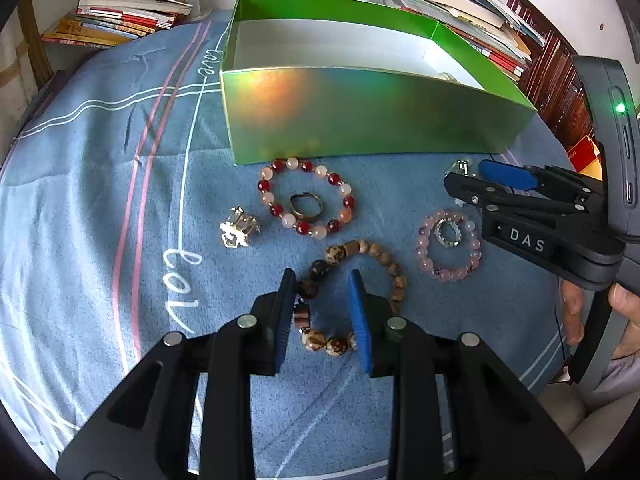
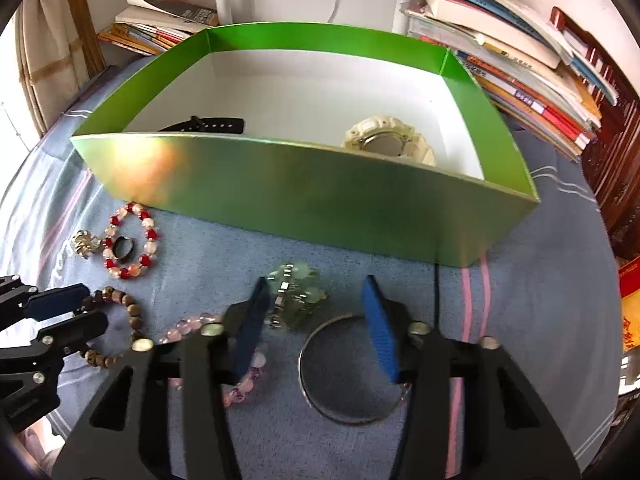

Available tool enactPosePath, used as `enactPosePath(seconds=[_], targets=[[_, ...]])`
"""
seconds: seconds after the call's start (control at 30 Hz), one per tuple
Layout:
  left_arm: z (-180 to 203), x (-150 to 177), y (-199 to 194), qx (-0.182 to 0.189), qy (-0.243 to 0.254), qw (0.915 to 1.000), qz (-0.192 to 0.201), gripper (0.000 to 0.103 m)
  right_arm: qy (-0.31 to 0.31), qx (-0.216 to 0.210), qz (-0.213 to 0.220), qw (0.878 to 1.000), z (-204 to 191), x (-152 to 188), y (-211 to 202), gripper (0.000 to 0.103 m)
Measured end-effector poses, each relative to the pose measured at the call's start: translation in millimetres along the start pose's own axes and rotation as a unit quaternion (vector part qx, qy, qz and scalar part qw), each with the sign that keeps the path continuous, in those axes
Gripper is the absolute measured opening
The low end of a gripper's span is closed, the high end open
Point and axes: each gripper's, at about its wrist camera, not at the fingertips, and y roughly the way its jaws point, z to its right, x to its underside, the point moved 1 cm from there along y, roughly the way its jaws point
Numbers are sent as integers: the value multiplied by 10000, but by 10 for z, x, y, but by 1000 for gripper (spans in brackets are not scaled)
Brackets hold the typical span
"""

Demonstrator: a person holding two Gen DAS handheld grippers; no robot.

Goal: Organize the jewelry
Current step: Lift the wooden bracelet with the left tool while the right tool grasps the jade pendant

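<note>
The left gripper (image 1: pixel 326 312) is straddling the wooden bead bracelet (image 1: pixel 356 284) on the blue bedsheet (image 1: pixel 100 200), fingers released around its near side. The right gripper (image 2: pixel 318 328) is hovering with fingers released over a silver bangle (image 2: pixel 348 368), near the green box (image 2: pixel 304 196) holding a white watch (image 2: pixel 386 144).

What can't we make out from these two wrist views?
- Green box contents, left wrist view: near wall hides the floor.
- Pale green bracelet, right wrist view: blurred, beads unclear; its contact with the right gripper is uncertain.
- Pink bead bracelet, right wrist view: partly behind the left finger.
- Wooden bead bracelet, left wrist view: left gripper straddles it; pad contact unclear.
- Black strap, right wrist view: cut off by the wall.
</note>
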Motion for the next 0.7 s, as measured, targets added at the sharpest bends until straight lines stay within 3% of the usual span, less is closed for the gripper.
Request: enactPosePath(seconds=[0.07, 0.2, 0.43, 0.57, 0.6, 0.63, 0.7], targets=[[2, 1, -2, -13, 11, 10000, 3, 27, -13, -35, 1, 10000, -7, 32, -10, 24], [17, -19, 8, -2, 6, 10000, 3, 27, 55, -68, 2, 10000, 27, 51, -32, 13], [52, -30, 17, 51, 67, 10000, -2, 37, 228, -61, 158, 9996, 188, 77, -165, 9], [85, -39, 26, -33, 122, 9999, -4, 36, 293, -41, 192, 9994, 254, 95, -201, 9], [83, -40, 24, -53, 118, 9999, -4, 31, 310, -37, 199, 9993, 267, 100, -208, 9], [69, -46, 27, -182, 108, 9998, 0, 17, 319, -35, 203, 9993, 273, 100, -213, 9], [41, -60, 34, -225, 44, 9997, -14, 11, 346, -28, 216, 9992, 288, 109, -222, 9]])
